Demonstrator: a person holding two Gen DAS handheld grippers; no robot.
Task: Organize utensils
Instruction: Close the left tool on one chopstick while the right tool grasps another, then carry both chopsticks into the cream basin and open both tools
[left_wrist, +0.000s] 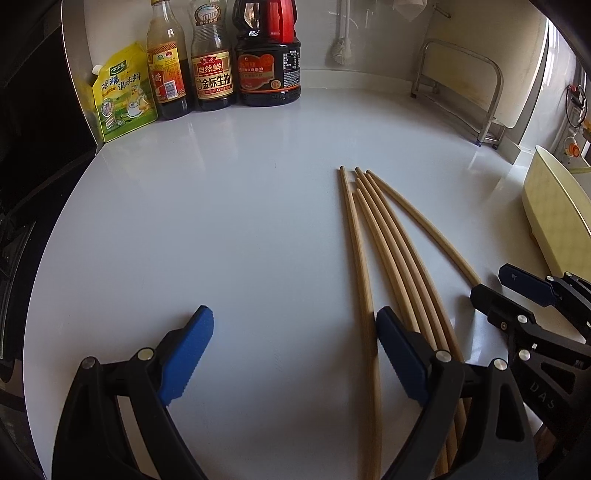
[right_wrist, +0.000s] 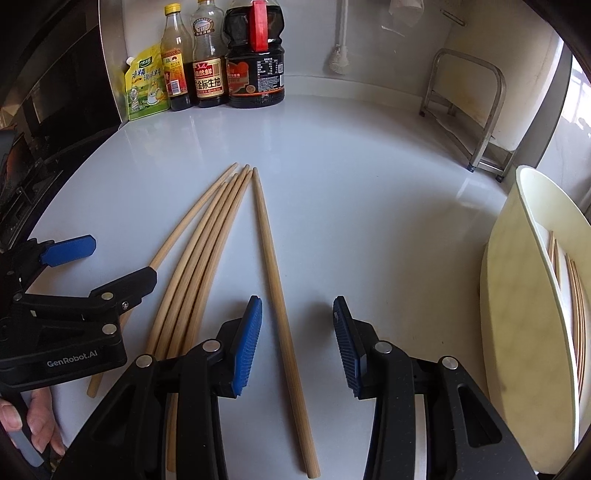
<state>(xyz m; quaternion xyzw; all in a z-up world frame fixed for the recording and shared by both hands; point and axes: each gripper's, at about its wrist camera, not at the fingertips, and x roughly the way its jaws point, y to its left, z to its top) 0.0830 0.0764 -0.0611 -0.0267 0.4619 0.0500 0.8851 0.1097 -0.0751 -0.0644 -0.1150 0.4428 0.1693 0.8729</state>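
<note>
Wooden chopsticks (right_wrist: 207, 258) lie mid-counter (right_wrist: 369, 184). The right gripper (right_wrist: 297, 343) gapes astride one stray stick (right_wrist: 277, 288), probably bound for the cream holder (right_wrist: 524, 314) at the counter's right edge. The left gripper (left_wrist: 295, 354) is open, empty.

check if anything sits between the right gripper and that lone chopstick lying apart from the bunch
Nothing visible does. The right gripper is open, and the lone chopstick runs between its fingers on bare counter. The bunch of chopsticks lies off to its left.

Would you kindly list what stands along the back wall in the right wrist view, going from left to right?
Yellow-green seasoning pouch → yellow-capped bottle → clear-necked soy sauce bottle → large dark jug with red cap → hanging white brush → metal rack.
</note>
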